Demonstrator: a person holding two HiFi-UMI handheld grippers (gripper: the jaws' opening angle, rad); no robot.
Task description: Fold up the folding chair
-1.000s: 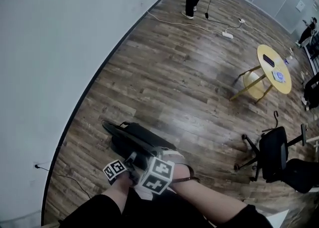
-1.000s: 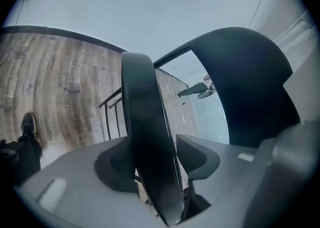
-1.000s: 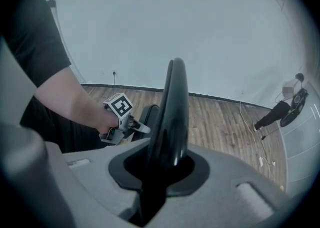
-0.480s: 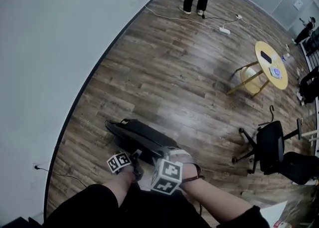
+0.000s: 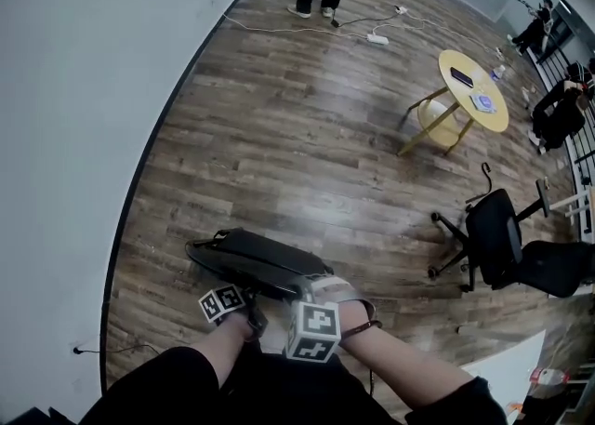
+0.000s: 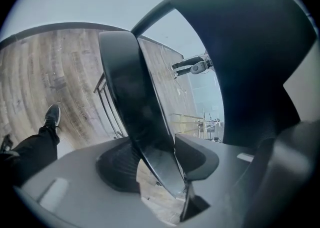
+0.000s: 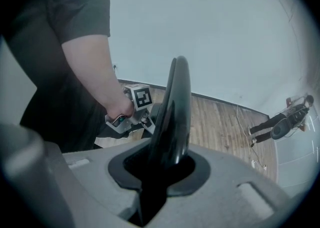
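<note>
The pale wall (image 5: 65,135) curves along the left of the left hand-held gripper (image 6: 159,168), and the wooden floor (image 5: 279,135) stretches ahead of both tools. In the left gripper view the jaws are closed on the thin edge of one black panel of the folding chair (image 5: 256,260), which slants up from between the pads. A second, broader curved panel rises just right of it, so the two stand in a narrow wedge. The wearer's dark shoe (image 6: 52,114) shows on the floor to that gripper's left.

The chair lies low and nearly flat on the floor, directly in front of both grippers and close to the wall. The right hand-held gripper (image 7: 161,168), just beside the left one, grips the chair's rounded black rim, which stands upright between its jaws. Well to its right stands a black office chair (image 5: 493,237).
</note>
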